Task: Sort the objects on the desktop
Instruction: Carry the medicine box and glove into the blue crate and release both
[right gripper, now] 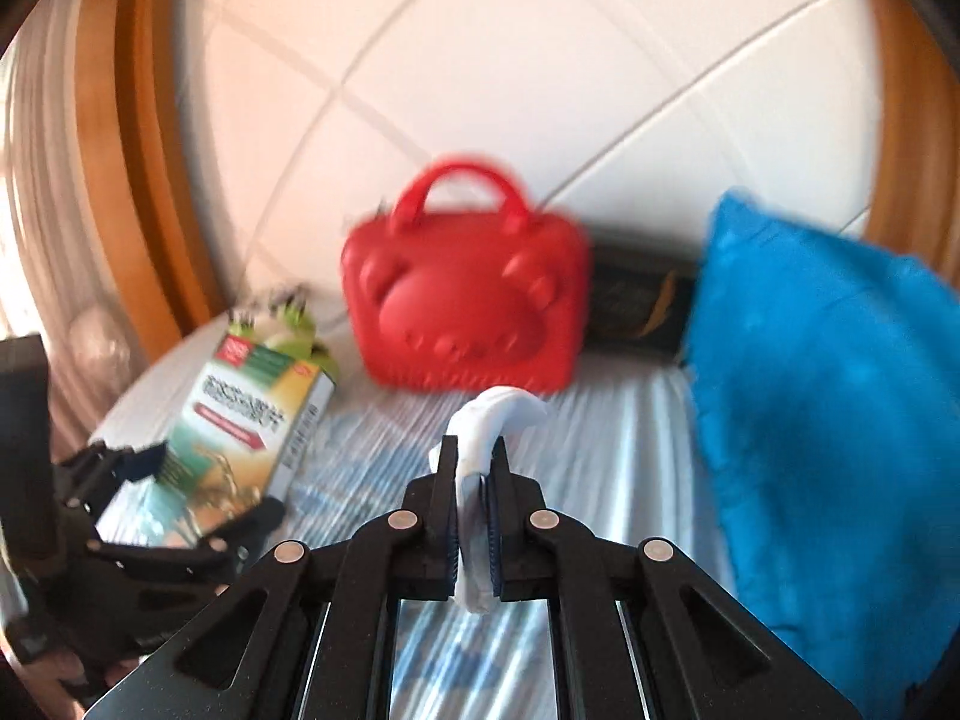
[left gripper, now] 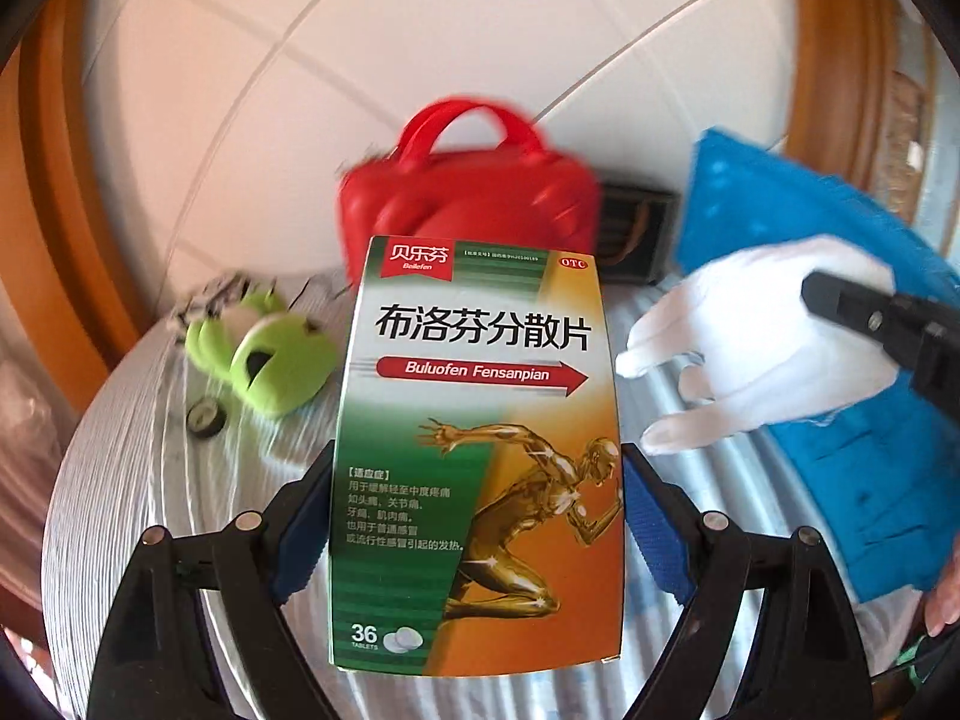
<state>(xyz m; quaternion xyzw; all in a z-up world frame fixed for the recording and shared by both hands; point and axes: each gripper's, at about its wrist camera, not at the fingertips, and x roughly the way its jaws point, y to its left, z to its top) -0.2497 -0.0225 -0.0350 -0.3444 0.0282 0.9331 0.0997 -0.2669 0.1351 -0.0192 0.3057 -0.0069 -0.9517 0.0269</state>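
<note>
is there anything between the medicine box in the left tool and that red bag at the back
Nothing visible does. The medicine box is held in the left tool and the striped table before the red bag looks open.

Far edge blocked: red case against wall, dark box beside it, blue cushion filling right side. Green toy crowds left. Striped cloth bare mid-table, before case.

White tiled wall behind (diagonal grout lines); wooden frame beside it.
</note>
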